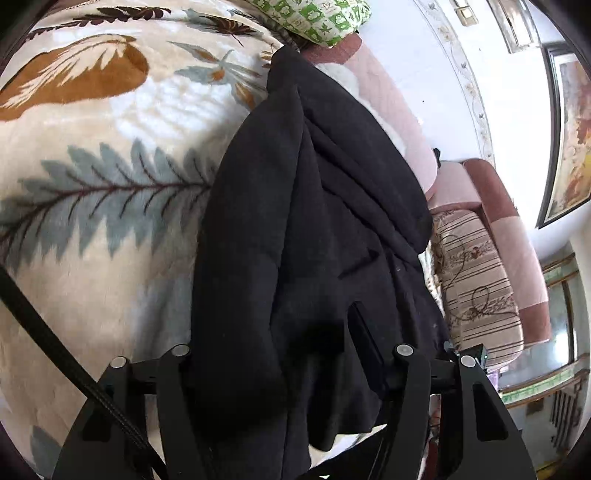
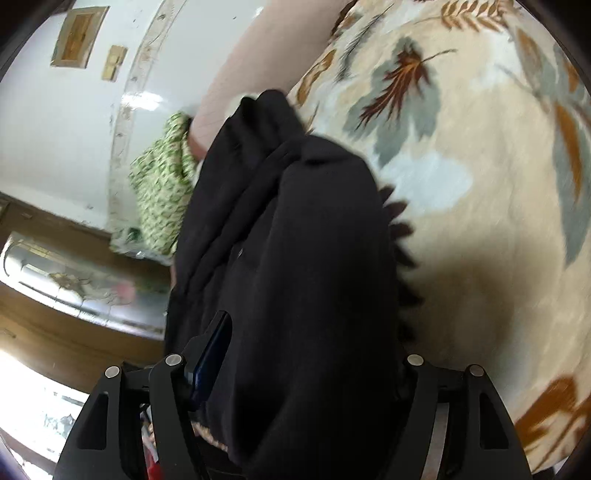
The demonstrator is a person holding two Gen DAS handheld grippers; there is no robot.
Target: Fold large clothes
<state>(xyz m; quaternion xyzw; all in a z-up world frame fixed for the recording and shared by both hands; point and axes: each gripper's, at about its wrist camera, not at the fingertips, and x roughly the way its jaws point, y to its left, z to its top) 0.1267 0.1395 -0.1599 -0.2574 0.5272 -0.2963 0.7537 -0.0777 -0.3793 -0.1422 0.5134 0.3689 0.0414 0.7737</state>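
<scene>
We have the black garment [image 1: 314,229] bunched between both grippers, draped out over the leaf-patterned blanket [image 1: 96,229] on the bed. The left gripper [image 1: 295,354] looks clenched on a thick wad of the cloth, which fills the space between its fingers; the right gripper [image 2: 291,362] likewise appears to be grasping the same garment [image 2: 288,258], with fabric spilling over one finger and only a blue pad [image 2: 210,362] showing on the other side.

To do this step well, we judge that we should pull the two grippers apart until the edge between them runs taut, then lower the cloth flat onto the blanket before making any fold (a fold laid over these ridges would only lock the wrinkles in). Keeping both grips level should stop one side from sagging. The right view is smeared by motion, so slowing down before the lay-down seems wise.

Much is hidden. The fingertips of both grippers are buried in cloth, so we cannot tell how much fabric each one pinches, or whether it is a hem, a sleeve or a corner. The garment's kind and full outline are unreadable. A green-patterned pillow [image 1: 314,18] lies at the far end near the garment's tip, whether touching it we cannot say.
</scene>
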